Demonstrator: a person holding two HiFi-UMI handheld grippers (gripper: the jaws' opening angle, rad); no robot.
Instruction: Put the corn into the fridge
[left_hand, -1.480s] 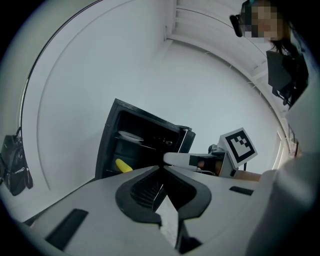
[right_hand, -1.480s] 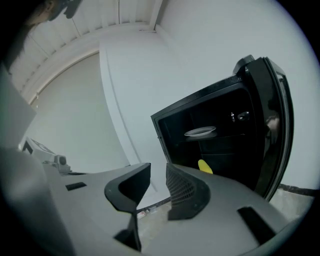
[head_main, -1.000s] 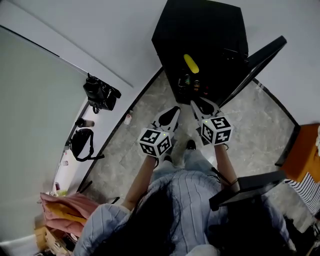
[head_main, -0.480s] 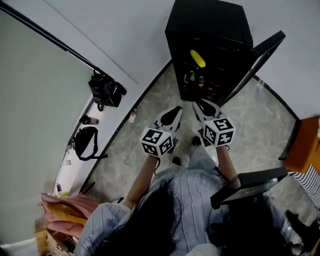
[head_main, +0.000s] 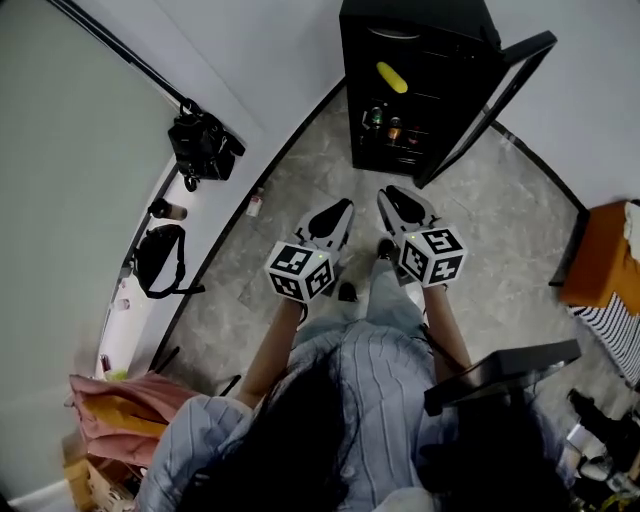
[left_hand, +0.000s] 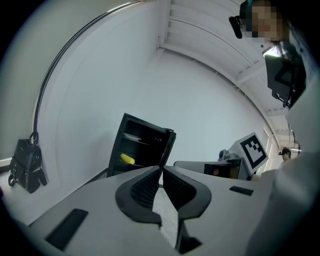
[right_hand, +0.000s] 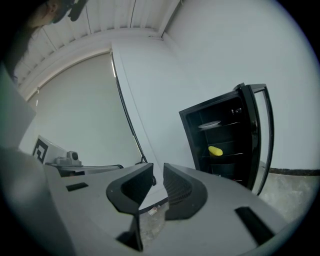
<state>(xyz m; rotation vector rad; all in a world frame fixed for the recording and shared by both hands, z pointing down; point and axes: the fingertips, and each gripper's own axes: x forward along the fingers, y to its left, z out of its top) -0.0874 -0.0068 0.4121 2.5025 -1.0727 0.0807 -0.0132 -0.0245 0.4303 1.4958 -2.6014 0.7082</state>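
The yellow corn (head_main: 392, 77) lies on an upper shelf inside the black fridge (head_main: 420, 30), whose door (head_main: 490, 100) stands swung open to the right. The corn also shows in the left gripper view (left_hand: 127, 159) and the right gripper view (right_hand: 215, 150). Both grippers hang over the stone floor, well short of the fridge and pointing toward it. My left gripper (head_main: 338, 212) (left_hand: 161, 170) is shut with its tips together and holds nothing. The jaws of my right gripper (head_main: 392, 197) (right_hand: 157, 172) are closing, with a narrow gap and nothing between them.
Bottles (head_main: 385, 125) stand on the fridge's lower shelves. A black camera bag (head_main: 203, 148) and a dark bag (head_main: 160, 262) sit by the left wall, with a small bottle (head_main: 256, 205) on the floor. An orange cabinet (head_main: 605, 265) is at the right.
Both grippers and the person have backed away from the fridge, which now sits higher and farther off in the head view. The corn has stayed on its shelf.
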